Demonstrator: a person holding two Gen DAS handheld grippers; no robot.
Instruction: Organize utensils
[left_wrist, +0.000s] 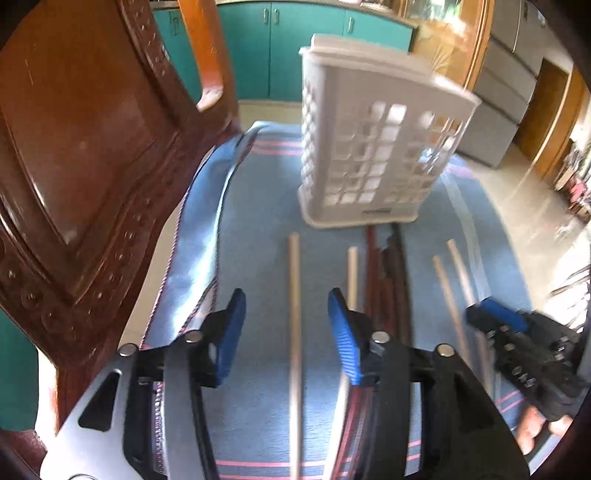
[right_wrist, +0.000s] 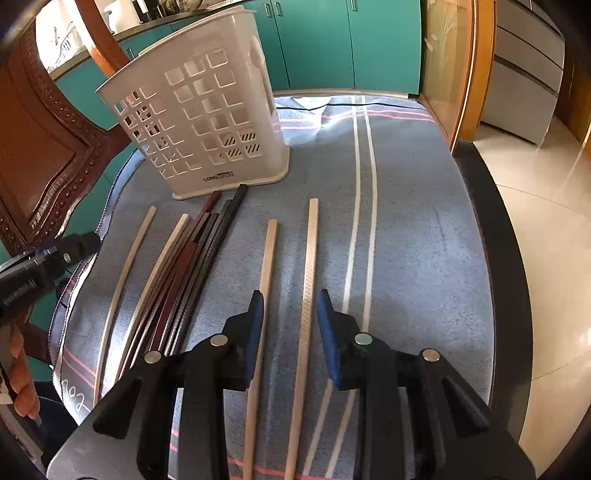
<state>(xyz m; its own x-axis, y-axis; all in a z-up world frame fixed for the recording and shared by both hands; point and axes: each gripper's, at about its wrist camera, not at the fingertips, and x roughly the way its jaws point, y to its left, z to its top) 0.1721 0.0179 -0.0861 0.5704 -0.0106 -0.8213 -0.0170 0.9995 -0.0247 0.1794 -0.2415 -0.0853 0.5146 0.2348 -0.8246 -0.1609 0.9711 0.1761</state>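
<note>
Several chopsticks lie lengthwise on a blue striped cloth (right_wrist: 406, 221). A bundle of dark red and black chopsticks (right_wrist: 195, 266) sits in the middle, also in the left wrist view (left_wrist: 391, 280). Pale chopsticks lie on both sides. A white slotted utensil basket (right_wrist: 207, 110) stands upright just beyond them, also in the left wrist view (left_wrist: 373, 147). My left gripper (left_wrist: 286, 306) is open above one pale chopstick (left_wrist: 294, 295). My right gripper (right_wrist: 290, 306) is open, straddling another pale chopstick (right_wrist: 308, 295), with a second pale one (right_wrist: 266, 258) by its left finger.
A carved wooden chair (left_wrist: 81, 166) stands close at the table's left edge. The cloth is folded up (left_wrist: 207, 206) by the chair. The table's dark rim (right_wrist: 509, 277) curves on the right, with tiled floor beyond. Teal cabinets (right_wrist: 351, 40) stand behind.
</note>
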